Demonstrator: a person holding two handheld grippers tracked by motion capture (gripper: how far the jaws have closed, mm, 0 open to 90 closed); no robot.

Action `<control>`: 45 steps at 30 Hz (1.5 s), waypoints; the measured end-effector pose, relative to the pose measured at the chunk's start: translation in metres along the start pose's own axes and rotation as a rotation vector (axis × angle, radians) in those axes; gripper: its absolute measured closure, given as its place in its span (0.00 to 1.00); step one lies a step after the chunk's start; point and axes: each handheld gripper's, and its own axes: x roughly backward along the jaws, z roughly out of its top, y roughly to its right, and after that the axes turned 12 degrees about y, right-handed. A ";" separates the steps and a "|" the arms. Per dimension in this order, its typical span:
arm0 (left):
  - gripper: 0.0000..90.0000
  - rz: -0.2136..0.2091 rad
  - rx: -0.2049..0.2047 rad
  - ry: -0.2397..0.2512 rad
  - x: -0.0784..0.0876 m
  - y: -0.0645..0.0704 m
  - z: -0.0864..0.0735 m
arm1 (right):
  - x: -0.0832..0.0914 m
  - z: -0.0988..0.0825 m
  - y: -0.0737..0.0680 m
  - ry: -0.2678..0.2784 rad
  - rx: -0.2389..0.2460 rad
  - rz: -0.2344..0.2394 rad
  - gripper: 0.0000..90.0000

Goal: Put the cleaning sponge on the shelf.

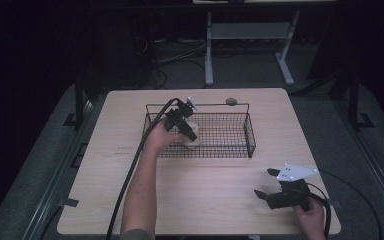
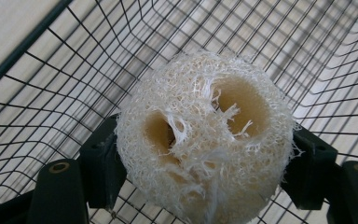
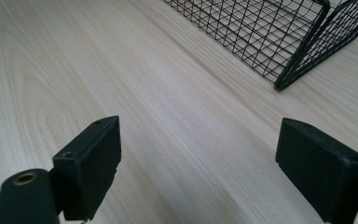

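The left gripper point(image 1: 184, 125) is reaching into the left end of the wire basket point(image 1: 250, 131), which is sitting on the far half of the wooden table point(image 1: 205, 200). From the high view the item in its jaws is registering merely as a small pale lump; the left gripper view is resolving it as a loofah sponge point(image 2: 205, 140), a rounded, cream, fibrous piece with two hollow channels facing the camera. That same view is showing both black jaws pressing against opposite flanks of the loofah sponge, so this tool is pinching it, with the basket's mesh lying behind and beneath it; whether the sponge is touching the mesh floor cannot be determined. The left forearm is extending from the bottom edge up and slightly rightward, the hand point(image 1: 156, 140) wrapping the handle outside the basket's near wall and the cable trailing back along the arm. The right gripper point(image 1: 266, 184) is sitting low over the near right corner of the table, well apart from the basket, pointing leftward, with the right hand point(image 1: 311, 216) gripping it from behind. The right gripper view is showing its jaws spread wide with bare wood grain between them and a corner of the basket farther off.
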 end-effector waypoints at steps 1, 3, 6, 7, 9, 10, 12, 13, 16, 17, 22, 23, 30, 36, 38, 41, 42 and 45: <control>0.29 -0.003 0.002 -0.001 0.000 0.000 0.000 | 0.000 0.000 0.000 -0.001 -0.001 0.001 0.15; 0.29 -0.001 0.002 -0.004 -0.001 -0.001 0.000 | 0.000 0.000 0.000 -0.001 -0.004 0.000 0.15; 0.29 -0.005 0.004 -0.011 -0.002 -0.002 0.000 | 0.000 0.000 0.000 -0.002 -0.004 0.000 0.15; 0.29 -0.005 0.006 -0.010 -0.003 -0.002 -0.001 | 0.000 0.000 0.000 -0.002 -0.005 -0.001 0.15; 0.29 -0.005 0.007 -0.015 -0.004 -0.002 -0.001 | 0.000 0.000 0.000 -0.001 -0.005 0.000 0.15; 0.29 -0.005 0.008 -0.015 -0.004 -0.002 -0.002 | 0.000 0.000 0.000 -0.001 -0.006 0.000 0.15; 0.29 -0.004 0.006 -0.024 -0.005 -0.002 -0.002 | 0.000 0.000 0.000 -0.001 -0.005 0.000 0.15; 0.29 -0.004 0.005 -0.027 -0.006 -0.003 -0.002 | 0.000 0.000 0.000 -0.001 -0.005 0.000 0.15; 0.29 -0.004 0.012 -0.025 -0.005 -0.003 -0.003 | 0.000 0.000 0.000 0.001 -0.005 0.000 0.15; 0.29 -0.006 0.012 -0.026 -0.005 -0.003 -0.003 | 0.000 0.000 0.000 0.000 -0.004 0.000 0.15; 0.28 0.004 0.007 -0.031 -0.005 -0.004 -0.003 | 0.000 0.000 0.000 0.002 -0.005 0.002 0.15; 0.28 0.003 0.009 -0.028 -0.005 -0.004 -0.003 | 0.000 0.000 0.000 0.001 -0.005 0.002 0.15; 0.26 0.002 0.019 -0.020 -0.004 -0.004 -0.004 | 0.000 0.000 0.000 0.000 -0.004 0.001 0.15; 0.25 0.002 0.017 -0.021 -0.002 -0.004 -0.004 | 0.000 0.000 0.000 0.001 0.000 0.002 0.15; 0.25 0.003 0.016 -0.020 -0.001 -0.004 -0.004 | 0.000 0.000 0.000 0.001 0.000 0.001 0.15; 0.24 0.002 0.025 -0.010 0.000 -0.004 -0.004 | 0.000 0.000 0.000 0.001 -0.001 0.001 0.15; 0.24 -0.001 0.025 -0.013 0.000 -0.004 -0.004 | 0.000 0.000 0.000 0.001 -0.001 0.001 0.15; 0.25 0.003 0.023 -0.019 0.000 -0.003 -0.004 | 0.000 0.000 0.000 0.000 0.000 0.001 0.15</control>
